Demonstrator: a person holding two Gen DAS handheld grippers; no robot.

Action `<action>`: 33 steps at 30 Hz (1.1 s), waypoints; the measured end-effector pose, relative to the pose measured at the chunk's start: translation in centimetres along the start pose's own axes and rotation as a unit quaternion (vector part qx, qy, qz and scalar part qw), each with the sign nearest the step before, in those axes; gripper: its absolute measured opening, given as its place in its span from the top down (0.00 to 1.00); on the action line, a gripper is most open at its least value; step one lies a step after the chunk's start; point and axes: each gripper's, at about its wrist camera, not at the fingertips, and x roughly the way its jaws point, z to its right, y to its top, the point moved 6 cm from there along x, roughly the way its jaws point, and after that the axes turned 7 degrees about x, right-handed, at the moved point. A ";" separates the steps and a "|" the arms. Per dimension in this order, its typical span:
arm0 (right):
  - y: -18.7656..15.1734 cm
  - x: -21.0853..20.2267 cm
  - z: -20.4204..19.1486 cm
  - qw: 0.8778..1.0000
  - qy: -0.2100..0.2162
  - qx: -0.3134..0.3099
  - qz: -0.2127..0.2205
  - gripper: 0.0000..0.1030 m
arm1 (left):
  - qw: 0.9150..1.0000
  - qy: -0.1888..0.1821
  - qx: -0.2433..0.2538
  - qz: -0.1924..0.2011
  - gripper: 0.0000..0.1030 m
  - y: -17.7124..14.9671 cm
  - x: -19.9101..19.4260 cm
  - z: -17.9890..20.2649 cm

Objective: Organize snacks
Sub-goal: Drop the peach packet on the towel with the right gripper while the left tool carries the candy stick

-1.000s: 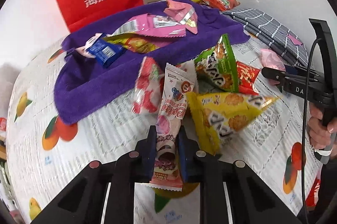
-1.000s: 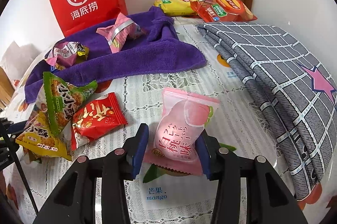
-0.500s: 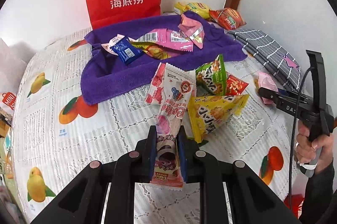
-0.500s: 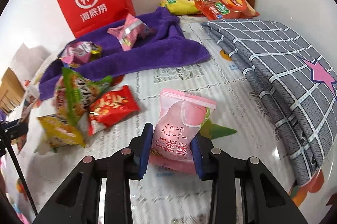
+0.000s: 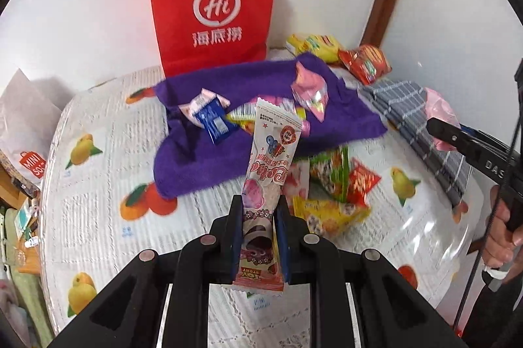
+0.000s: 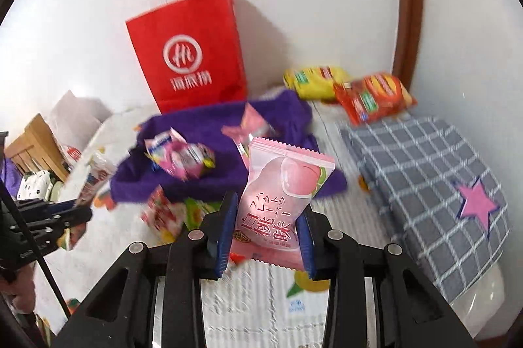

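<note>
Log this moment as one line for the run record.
left gripper: shut on long candy packet | right gripper: shut on pink peach packet | both lifted off table

A long white-and-pink candy packet (image 5: 271,165) stands nearly upright, pinched at its lower end, above the bench. A pink peach-print packet (image 6: 281,200) stands tilted, held by its sides. Small pink and blue packets (image 5: 212,115) lie on the purple towel (image 5: 196,158); green, red and yellow packets (image 5: 336,184) lie just beside it.

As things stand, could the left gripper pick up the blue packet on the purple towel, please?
Probably not yet: the left gripper has its jaws shut on the long pink-and-white snack, though nothing blocks the blue packet.
</note>
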 end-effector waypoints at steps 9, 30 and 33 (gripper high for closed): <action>5.2 -0.1 -3.0 0.999 0.019 -0.022 0.014 0.66 | 0.999 0.014 -0.035 0.015 0.83 5.0 -0.4 -2.2; 12.2 8.8 -7.3 0.997 0.066 -0.004 -0.031 0.66 | 0.996 0.009 -0.093 0.013 0.83 12.2 5.7 -7.4; 12.3 11.2 -7.2 0.996 0.073 0.005 -0.052 0.66 | 0.994 0.008 -0.106 0.008 0.83 12.4 7.2 -8.5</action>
